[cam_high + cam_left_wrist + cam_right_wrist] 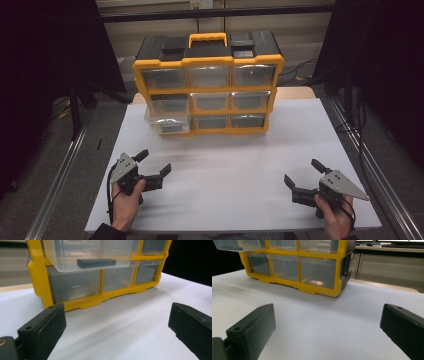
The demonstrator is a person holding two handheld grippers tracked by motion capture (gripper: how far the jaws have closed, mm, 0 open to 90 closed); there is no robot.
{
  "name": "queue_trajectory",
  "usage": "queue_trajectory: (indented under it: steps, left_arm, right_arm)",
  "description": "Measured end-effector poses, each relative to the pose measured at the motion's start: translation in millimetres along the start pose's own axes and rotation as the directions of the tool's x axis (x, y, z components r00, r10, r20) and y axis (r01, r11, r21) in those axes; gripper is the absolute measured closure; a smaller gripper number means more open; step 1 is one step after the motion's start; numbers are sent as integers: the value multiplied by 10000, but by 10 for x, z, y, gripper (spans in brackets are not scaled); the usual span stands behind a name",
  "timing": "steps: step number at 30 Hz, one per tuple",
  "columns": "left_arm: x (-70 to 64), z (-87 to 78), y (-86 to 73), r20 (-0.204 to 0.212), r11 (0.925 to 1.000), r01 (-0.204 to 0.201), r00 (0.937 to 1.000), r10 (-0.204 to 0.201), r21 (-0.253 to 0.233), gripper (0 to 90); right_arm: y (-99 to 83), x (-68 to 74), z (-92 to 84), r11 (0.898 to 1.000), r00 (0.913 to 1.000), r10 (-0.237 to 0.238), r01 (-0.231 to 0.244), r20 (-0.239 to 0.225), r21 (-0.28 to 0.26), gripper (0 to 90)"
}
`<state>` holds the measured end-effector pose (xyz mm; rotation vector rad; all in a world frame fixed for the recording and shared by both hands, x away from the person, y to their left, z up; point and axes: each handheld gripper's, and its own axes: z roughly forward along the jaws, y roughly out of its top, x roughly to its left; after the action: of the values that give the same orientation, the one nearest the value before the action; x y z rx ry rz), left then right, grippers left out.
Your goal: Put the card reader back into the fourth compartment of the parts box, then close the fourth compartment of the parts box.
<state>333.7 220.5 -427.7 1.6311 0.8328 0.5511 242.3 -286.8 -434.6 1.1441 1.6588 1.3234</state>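
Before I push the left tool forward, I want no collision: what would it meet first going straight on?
Probably the yellow organizer, low at its left column, beneath the pulled-out drawer; only bare white table lies between. Depth is unclear.

A white table point(240, 170) carries a yellow drawer organizer point(207, 82) at its far edge.

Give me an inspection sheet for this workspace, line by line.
Surface: white table top, bare in front of the organizer.
Job's things: yellow drawer organizer upright at the far side; its middle-left drawer pulled out, a dark flat object inside.
Clutter: nothing seen.
Grippers: left tool and right tool both open, holding nothing, near the front edge.
Cables: black cable trailing from the left tool; loose cables behind the table.
Surroundings: metal rails on the floor, dark curtains at the sides.
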Motion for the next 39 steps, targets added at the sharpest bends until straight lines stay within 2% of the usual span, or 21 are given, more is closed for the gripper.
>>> queue_trajectory:
  steps: [4, 5, 11, 13, 15, 22, 23, 26, 29, 30, 32, 34, 37, 39]
  left_arm:
    - [20, -68, -42, -229, 9998, 184, 9996, -185, -50, 14]
    - [24, -83, -60, -355, 9990, 431, 9984, -433, -74, 14]
    - [46, -218, -65, -697, 9993, 340, 9970, -350, -155, 13]
    - [55, -235, -47, -864, 9993, 202, 9960, -229, -323, 12]
    - [72, -219, -36, -847, 9989, 252, 9960, -284, -389, 12]
    - [65, -175, -21, -486, 9999, 0, 9988, -8, -171, 12]
    - [54, -160, -26, -411, 9997, 124, 9991, -133, -221, 12]
    - [57, -144, -27, -123, 10000, 27, 9999, -26, 57, 12]
    - [57, -124, -17, -77, 9996, -202, 9998, 203, 190, 13]
    - [45, -115, -14, -31, 9999, -40, 10000, 41, 142, 14]
    - [48, -113, -1, 130, 9998, -122, 9998, 120, 185, 16]
    - [35, -105, 8, 198, 9999, -11, 9998, 8, 146, 23]
    - [17, -97, 27, 530, 9994, -261, 9983, 248, 246, 53]
    - [-4, -79, 38, 575, 9994, -290, 9980, 278, 207, 49]
  right_arm:
    - [-2, -13, -6, 10000, 10000, 21, -21, 6, -16, 0]
    - [-3, -17, -8, 10000, 10000, 45, -45, 14, -27, 0]
    - [-3, -15, -20, 10000, 9999, 57, -57, 87, -61, 0]
    - [-4, -16, -21, 10000, 9999, 83, -83, 100, -51, 0]
    - [-5, -19, -18, 10000, 9999, 59, -59, 101, -54, 0]
    - [-5, -17, -8, 10000, 10000, 72, -72, 26, -44, 0]
    - [-4, -15, -4, 10000, 10000, 84, -84, 28, -38, 0]
    - [-5, -14, 7, 10000, 10000, 87, -87, 47, -13, 0]
    - [-7, -17, 14, 9999, 9999, 131, -131, 30, 8, 0]
    - [-8, -16, 14, 9999, 9999, 160, -161, 51, 29, 0]
    - [-11, -17, 18, 9999, 9999, 149, -149, 56, 23, 0]
    - [-15, -15, 18, 9999, 9999, 120, -120, 23, 21, 0]
    - [-11, -13, 8, 9999, 9999, 107, -107, 9, 38, 0]
    - [-5, -14, 3, 10000, 10000, 67, -67, -2, -44, 0]
